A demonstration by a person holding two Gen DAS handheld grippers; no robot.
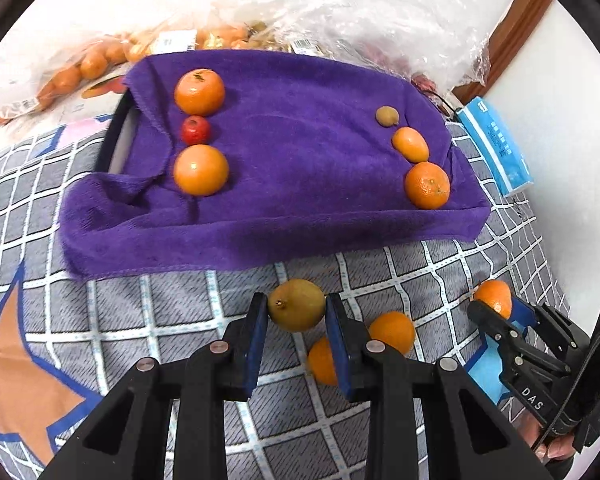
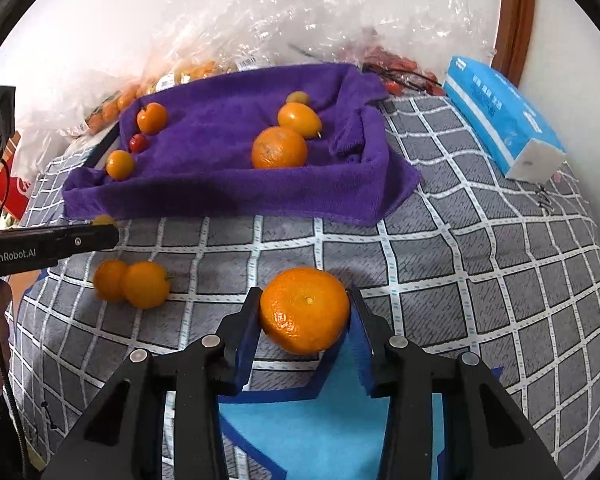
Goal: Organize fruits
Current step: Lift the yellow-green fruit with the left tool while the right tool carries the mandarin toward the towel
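The left tool (image 1: 297, 312) pinched a yellow-green fruit (image 1: 296, 310) above the checkered bedsheet (image 1: 140, 320); the right tool (image 2: 305, 312) gripped a tangerine (image 2: 304, 310); six fruits sat in two rows on the purple towel (image 1: 292, 152)

Purple towel (image 1: 284, 184), grey-and-white checked bedsheet (image 2: 480, 280), orange mandarin (image 2: 305, 310)

Both cams low over checkered bedspread (image 1: 160, 320), looking forward along own fingers toward purple towel (image 1: 284, 184) and wall. Left cam sits left, right cam further right, closer to tissue pack (image 2: 504, 128). Shared: towel, fruit rows, plastic bags (image 2: 300, 12).
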